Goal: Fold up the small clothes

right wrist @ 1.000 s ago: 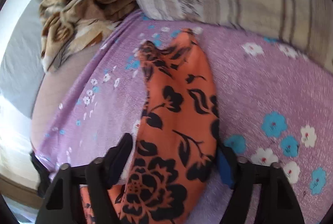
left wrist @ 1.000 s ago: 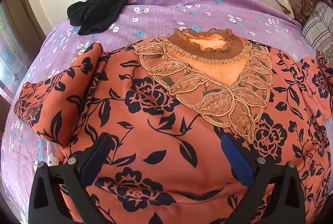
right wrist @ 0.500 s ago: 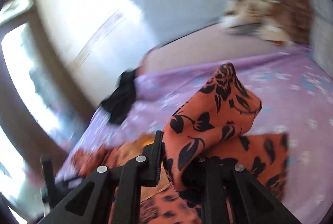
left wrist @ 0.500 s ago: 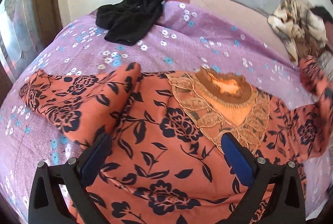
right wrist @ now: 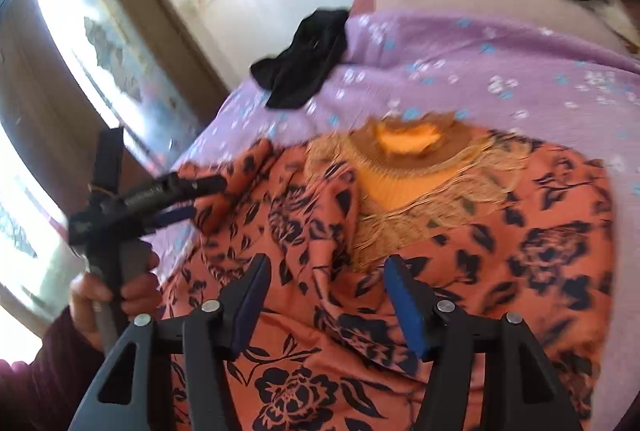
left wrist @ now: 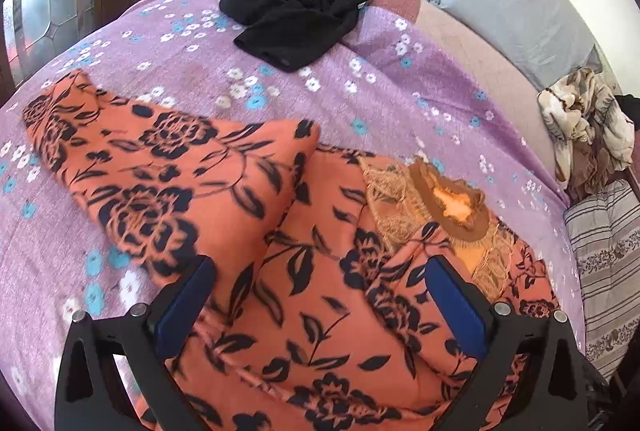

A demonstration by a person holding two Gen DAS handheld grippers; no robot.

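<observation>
While the orange flowered top (left wrist: 304,271) lies spread on the purple bedsheet (left wrist: 180,71), filling the lower half of both views, both tongs hang over it. The left tongs (left wrist: 320,307) are wide open and hold nothing. The right tongs (right wrist: 324,295) are also open, with the cloth under them but not pinched. One sleeve (left wrist: 160,175) lies at the left in the left view. The brown lace collar (right wrist: 408,155) sits in the middle of the right view. A black cloth (left wrist: 296,19) rests near the top.
</observation>
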